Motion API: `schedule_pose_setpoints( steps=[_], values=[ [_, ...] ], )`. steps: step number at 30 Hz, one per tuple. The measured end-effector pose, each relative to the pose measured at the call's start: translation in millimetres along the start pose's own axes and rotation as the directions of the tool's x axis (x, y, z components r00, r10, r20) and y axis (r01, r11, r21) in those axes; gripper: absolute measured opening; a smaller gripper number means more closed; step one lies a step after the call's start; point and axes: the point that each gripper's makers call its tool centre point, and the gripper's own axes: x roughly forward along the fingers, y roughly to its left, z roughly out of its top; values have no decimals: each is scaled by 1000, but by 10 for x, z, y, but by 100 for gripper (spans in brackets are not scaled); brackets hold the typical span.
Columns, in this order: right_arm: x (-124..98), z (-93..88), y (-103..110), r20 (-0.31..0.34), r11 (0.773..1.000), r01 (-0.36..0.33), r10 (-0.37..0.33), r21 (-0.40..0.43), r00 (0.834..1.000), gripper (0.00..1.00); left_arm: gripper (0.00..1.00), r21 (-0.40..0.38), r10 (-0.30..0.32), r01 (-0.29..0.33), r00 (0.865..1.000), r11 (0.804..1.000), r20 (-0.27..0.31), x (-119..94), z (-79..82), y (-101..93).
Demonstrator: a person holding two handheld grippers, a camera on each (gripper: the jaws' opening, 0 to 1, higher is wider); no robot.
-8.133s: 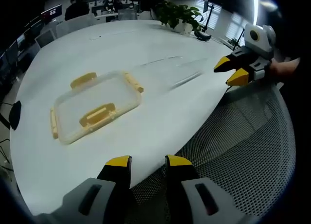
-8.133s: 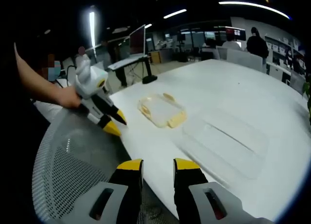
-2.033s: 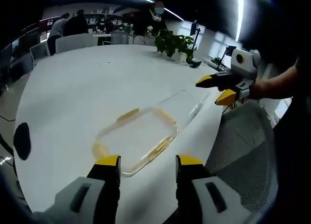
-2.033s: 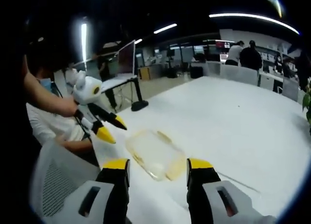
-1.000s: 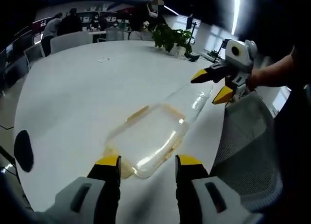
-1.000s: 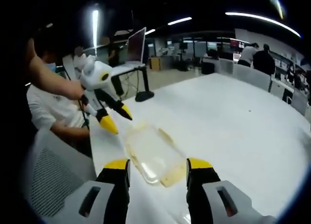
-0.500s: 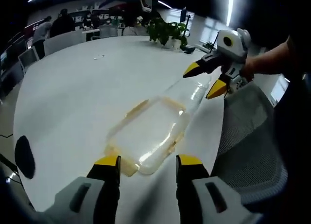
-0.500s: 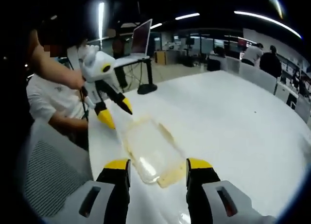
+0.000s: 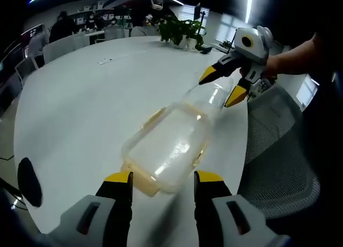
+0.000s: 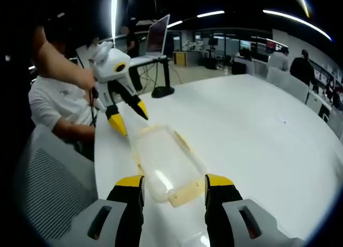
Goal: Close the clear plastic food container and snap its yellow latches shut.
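Both grippers stand spread and grasp nothing — the left gripper (image 9: pixel 163 178) with its yellow-tipped jaws on either side of the near end of the clear plastic container (image 9: pixel 167 146), the right gripper (image 10: pixel 174 182) likewise flanking the opposite end. Each is held out low over the round white table (image 9: pixel 80 97), a bare forearm (image 9: pixel 292 59) behind the right one. The container is a glossy rounded rectangle with pale yellow latches (image 10: pixel 185 195), lying near the table edge by a mesh chair (image 9: pixel 276 150).
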Motion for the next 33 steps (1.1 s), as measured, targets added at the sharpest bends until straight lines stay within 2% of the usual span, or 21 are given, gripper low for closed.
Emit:
schedule_pose_setpoints(
  steps=[28, 33],
  values=[
    [150, -176, -73, -79, 996, -51, 45, -68, 996, 44, 46, 57, -29, 33, 997, 998, -73, 93, -70, 121],
    [161, -183, -84, -94, 994, -63, 55, -85, 994, 44, 46, 88, -39, 48, 995, 995, -93, 98, -77, 127]
  ],
)
